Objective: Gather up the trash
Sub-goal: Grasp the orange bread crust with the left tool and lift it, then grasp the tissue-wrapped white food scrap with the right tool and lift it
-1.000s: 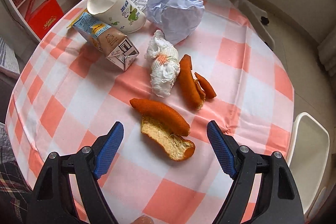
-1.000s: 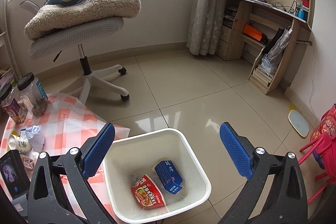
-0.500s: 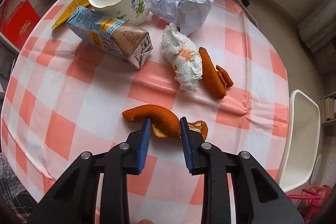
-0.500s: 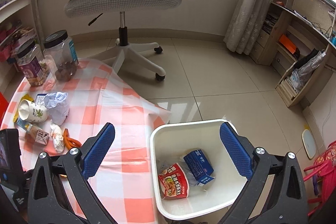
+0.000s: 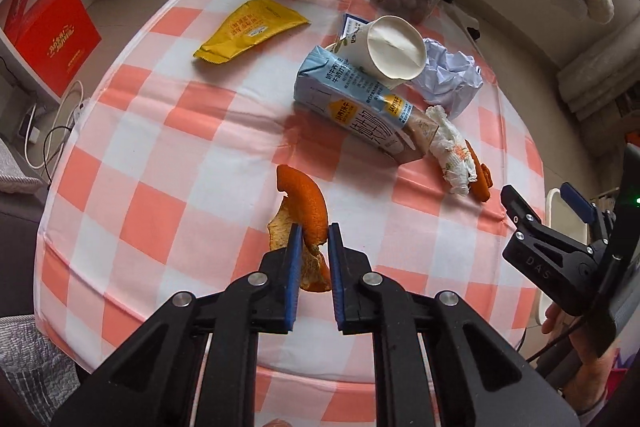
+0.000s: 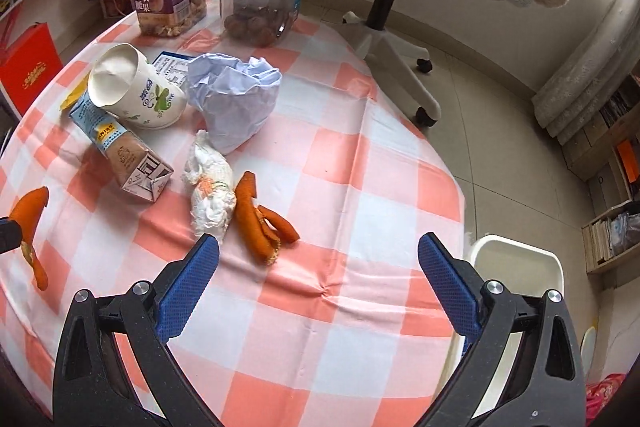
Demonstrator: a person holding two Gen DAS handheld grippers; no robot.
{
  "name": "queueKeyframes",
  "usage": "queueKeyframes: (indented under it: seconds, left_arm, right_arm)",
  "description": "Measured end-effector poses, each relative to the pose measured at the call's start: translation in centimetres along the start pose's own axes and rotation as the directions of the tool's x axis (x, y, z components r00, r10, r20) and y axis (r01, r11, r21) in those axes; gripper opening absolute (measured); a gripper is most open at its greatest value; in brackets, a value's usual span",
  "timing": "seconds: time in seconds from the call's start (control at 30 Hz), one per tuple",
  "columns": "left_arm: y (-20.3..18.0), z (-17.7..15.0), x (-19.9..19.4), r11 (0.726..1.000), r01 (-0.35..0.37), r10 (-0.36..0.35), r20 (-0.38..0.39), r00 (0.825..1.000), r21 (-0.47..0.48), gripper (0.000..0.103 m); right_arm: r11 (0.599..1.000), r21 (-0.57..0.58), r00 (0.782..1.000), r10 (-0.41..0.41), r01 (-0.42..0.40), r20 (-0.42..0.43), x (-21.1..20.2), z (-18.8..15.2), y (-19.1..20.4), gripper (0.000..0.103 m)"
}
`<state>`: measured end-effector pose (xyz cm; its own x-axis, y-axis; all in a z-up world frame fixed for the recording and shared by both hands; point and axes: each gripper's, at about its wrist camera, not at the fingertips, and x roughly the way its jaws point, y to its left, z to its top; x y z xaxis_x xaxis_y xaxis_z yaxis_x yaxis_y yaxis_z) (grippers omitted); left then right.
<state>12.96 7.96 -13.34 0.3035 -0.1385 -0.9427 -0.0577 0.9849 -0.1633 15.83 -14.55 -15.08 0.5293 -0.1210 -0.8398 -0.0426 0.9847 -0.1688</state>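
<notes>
A: Which step is in hand?

B: The carry, I'd judge; the left gripper (image 5: 312, 235) has just been closing and its jaws now stand nearly together, pinching the orange peel (image 5: 306, 209), which hangs clear of the checked tablecloth (image 5: 160, 147); the peel's free end points toward twelve o'clock from the pads.

A: And the other one?

B: The right gripper (image 6: 318, 263) has its jaws spread wide with nothing between them; it hovers over the table, the second peel (image 6: 256, 219) at about eleven o'clock from it, touching the wadded tissue (image 6: 210, 187).

A: Where does the trash go?

B: The white bin (image 6: 516, 263) sits off the table edge, at three o'clock of the right gripper; the next move calls for swinging the held peel over its rim before letting go; the milk carton (image 5: 360, 107), paper cup (image 5: 394, 47) and crumpled paper (image 5: 448, 75) remain at one o'clock.
</notes>
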Motion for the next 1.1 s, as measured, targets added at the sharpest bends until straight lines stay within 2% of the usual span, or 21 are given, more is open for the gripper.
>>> queueKeyframes:
  seconds: [0.07, 0.2, 0.33, 0.4, 0.47, 0.57, 0.6, 0.7, 0.87, 1.1]
  left_arm:
    - [0.8, 0.3, -0.7, 1.0, -0.001, 0.001, 0.025, 1.0, 0.001, 0.013]
    - [2.1, 0.6, -2.4, 0.999, 0.041, -0.04, 0.051, 0.998, -0.013, 0.013]
    - [2.6, 0.9, -3.5, 0.998, 0.067, -0.065, 0.069, 0.995, -0.013, 0.013]
    - [2.7, 1.0, -3.8, 0.997, 0.073, -0.072, 0.075, 0.995, -0.01, 0.013]
    - [2.9, 1.1, -3.9, 0.997, 0.071, -0.07, 0.08, 0.994, -0.007, 0.014]
    - [3.3, 1.1, -3.8, 0.998, 0.065, -0.064, 0.076, 0.995, -0.016, 0.013]
    - [3.4, 1.2, -3.7, 0.998, 0.065, -0.063, 0.073, 0.995, -0.021, 0.013]
    - [3.9, 1.2, -3.8, 0.998, 0.057, -0.055, 0.078, 0.995, -0.03, 0.013]
    - [4.0, 1.6, -4.7, 0.997, 0.071, -0.066, 0.108, 0.992, -0.039, 0.014]
    - [3.2, 1.6, -6.1, 0.996, 0.091, -0.087, 0.153, 0.984, -0.022, 0.014]
  right_arm:
    - [0.999, -0.008, 0.999, 0.035, -0.035, 0.009, 0.2, 0.5, 0.9, 0.093]
    - [0.995, -0.048, 0.996, 0.092, -0.093, -0.011, 1.6, 1.3, 3.1, 0.075]
    - [0.99, -0.107, 0.996, 0.083, -0.086, -0.032, 3.3, 1.3, 5.2, 0.069]
    - [0.987, -0.137, 0.996, 0.074, -0.08, -0.05, 4.0, 1.1, 6.1, 0.06]
    - [0.987, -0.146, 0.997, 0.059, -0.065, -0.047, 4.3, 1.0, 6.5, 0.059]
    - [0.988, -0.134, 0.996, 0.071, -0.078, -0.055, 4.5, 1.1, 6.8, 0.044]
    - [0.988, -0.131, 0.996, 0.072, -0.079, -0.055, 4.7, 1.2, 6.8, 0.042]
    - [0.99, -0.095, 0.993, 0.102, -0.106, -0.051, 4.4, 1.4, 6.4, 0.037]
    - [0.979, -0.002, 0.978, 0.206, -0.206, -0.025, 2.5, 2.0, 4.9, 0.036]
    - [0.965, 0.039, 0.964, 0.259, -0.261, 0.055, -1.4, 2.4, 3.8, 0.036]
